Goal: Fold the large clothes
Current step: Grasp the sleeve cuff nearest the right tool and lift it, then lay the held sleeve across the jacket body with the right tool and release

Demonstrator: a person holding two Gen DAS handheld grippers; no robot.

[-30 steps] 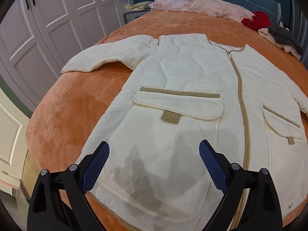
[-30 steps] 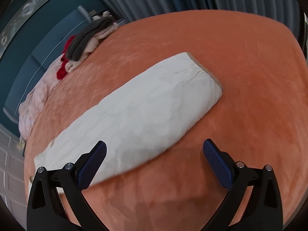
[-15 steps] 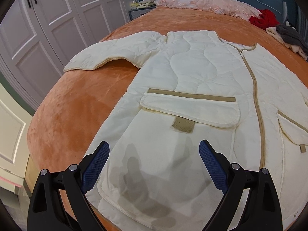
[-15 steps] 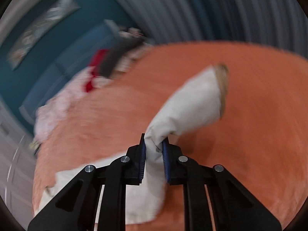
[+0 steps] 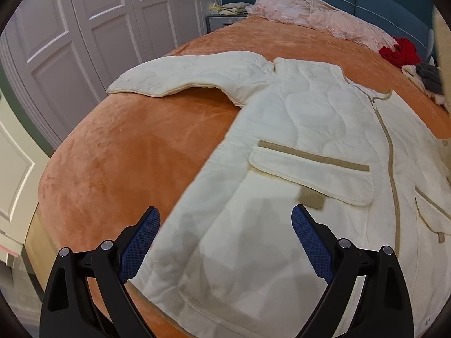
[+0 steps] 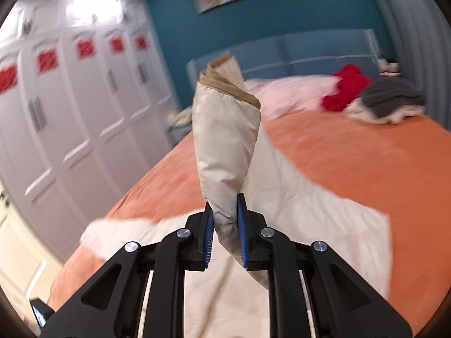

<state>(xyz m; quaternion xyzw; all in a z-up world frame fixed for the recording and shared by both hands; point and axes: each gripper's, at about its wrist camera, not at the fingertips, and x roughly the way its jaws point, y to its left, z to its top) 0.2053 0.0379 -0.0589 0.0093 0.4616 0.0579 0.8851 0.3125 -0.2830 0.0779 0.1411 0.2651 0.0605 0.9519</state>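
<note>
While its two blue pads pinch one sleeve of the coat, the right gripper holds that sleeve upright, its tan cuff at the top, above the coat body. The left gripper hovers with its jaws spread wide and nothing between them, over the coat's near hem. One coat lies flat, front up, on the bed; its other sleeve stretches left, and two flap pockets flank the zip. At the far edge lie a pink heap, one red garment and a grey one. White wardrobes stand left; the far wall is teal.
</note>
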